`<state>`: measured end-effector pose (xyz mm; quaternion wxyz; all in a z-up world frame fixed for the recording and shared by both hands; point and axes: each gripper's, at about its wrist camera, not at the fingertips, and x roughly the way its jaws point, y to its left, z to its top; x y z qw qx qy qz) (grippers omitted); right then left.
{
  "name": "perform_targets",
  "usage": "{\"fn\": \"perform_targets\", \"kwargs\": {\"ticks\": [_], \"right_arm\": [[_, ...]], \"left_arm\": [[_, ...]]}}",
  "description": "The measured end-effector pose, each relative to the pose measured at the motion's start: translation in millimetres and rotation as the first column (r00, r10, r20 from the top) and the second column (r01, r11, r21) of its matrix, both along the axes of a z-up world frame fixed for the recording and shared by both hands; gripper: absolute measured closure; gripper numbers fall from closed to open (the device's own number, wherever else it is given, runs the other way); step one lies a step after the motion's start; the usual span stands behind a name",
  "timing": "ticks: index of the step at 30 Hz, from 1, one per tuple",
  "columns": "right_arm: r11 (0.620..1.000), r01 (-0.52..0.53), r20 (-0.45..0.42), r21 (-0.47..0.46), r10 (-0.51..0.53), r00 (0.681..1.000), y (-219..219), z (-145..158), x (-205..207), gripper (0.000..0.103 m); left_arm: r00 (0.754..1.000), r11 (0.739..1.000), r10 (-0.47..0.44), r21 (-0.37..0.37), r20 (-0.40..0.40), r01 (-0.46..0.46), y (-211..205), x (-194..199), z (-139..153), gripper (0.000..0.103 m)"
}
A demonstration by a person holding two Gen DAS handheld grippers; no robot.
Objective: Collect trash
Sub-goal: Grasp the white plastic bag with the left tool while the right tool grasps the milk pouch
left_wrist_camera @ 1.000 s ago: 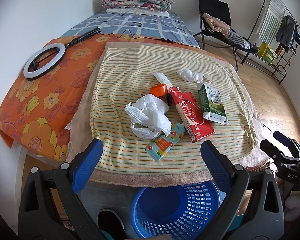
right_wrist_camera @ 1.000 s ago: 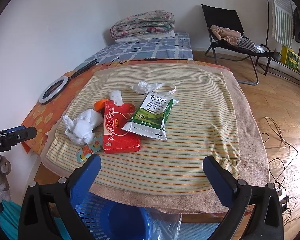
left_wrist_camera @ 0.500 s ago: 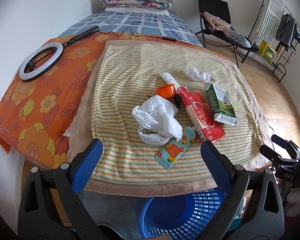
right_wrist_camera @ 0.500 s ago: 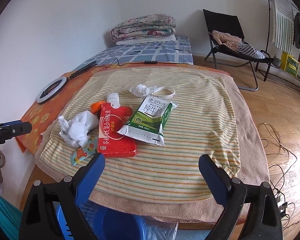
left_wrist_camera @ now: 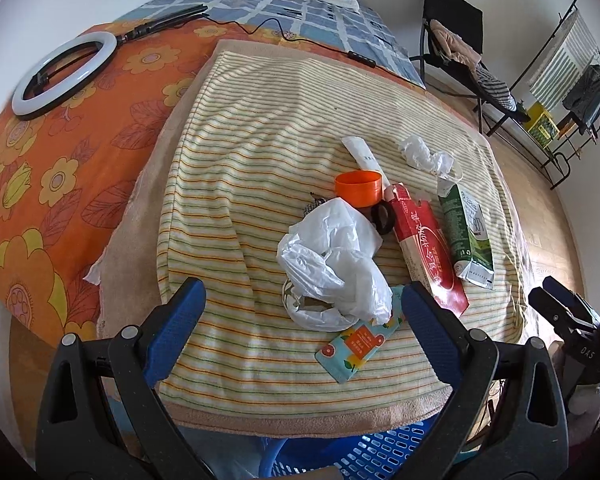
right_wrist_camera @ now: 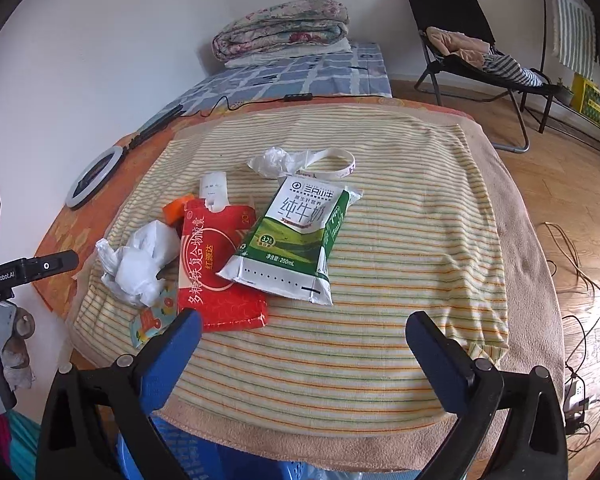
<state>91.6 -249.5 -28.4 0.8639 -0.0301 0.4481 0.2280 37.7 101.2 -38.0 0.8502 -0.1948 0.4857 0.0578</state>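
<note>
The left claw (left_wrist_camera: 302,306) is gaping wide and gripping nothing, hanging over the crumpled white bag (left_wrist_camera: 334,266) on the striped blanket (left_wrist_camera: 260,128); the right claw (right_wrist_camera: 302,332) is likewise standing fully apart and empty, its jaws having just been widening, with the green milk carton (right_wrist_camera: 296,236) lying beyond them against the red pouch (right_wrist_camera: 214,268); the blue basket (left_wrist_camera: 384,454) is sitting below the bed's edge.

Home bedroom, as we record it: bed (right_wrist_camera: 300,76) with folded quilt (right_wrist_camera: 280,28), folding chair (right_wrist_camera: 460,40) holding clothes, drying rack (left_wrist_camera: 572,60), wooden floor (right_wrist_camera: 560,168).
</note>
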Motion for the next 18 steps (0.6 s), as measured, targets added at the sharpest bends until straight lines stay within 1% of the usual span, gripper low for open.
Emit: {"fn": "perform_targets", "kwargs": {"ticks": [3,6,10,13,14,15,17,18], "right_arm": [[1.0,0.006,-0.023,0.004,-0.006,1.0,13,-3,24,0.0],[0.999,0.039,-0.084,0.016,-0.038,0.996,22,-13,47,0.0],[0.995,0.083,-0.149,0.047,-0.075,0.986,28,-28,71,0.0],[0.992,0.117,-0.183,0.057,-0.105,0.978,32,-35,84,0.0],[0.991,0.122,-0.191,0.06,-0.109,0.976,34,-37,88,0.0],[0.991,0.121,-0.194,0.062,-0.107,0.975,37,-38,90,0.0],[0.993,0.114,-0.179,0.035,-0.106,0.978,45,-39,94,0.0],[0.994,0.109,-0.169,0.014,-0.105,0.98,50,-41,95,0.0]], "left_arm": [[1.0,0.999,0.003,-0.039,-0.022,-0.004,0,11,-10,0.003],[0.999,0.998,-0.006,-0.058,-0.043,0.004,-6,22,-19,0.003],[0.997,0.999,-0.017,-0.045,-0.072,0.014,-14,33,-31,0.003],[0.996,0.999,-0.026,-0.037,-0.087,0.023,-19,37,-37,0.003],[0.996,0.999,-0.029,-0.034,-0.089,0.026,-20,39,-39,0.005],[0.995,0.999,-0.03,-0.033,-0.092,0.027,-20,39,-40,0.012],[0.994,0.999,-0.029,-0.048,-0.108,0.024,-19,42,-46,0.022],[0.993,0.998,-0.026,-0.06,-0.113,0.019,-17,42,-49,0.023]]}}
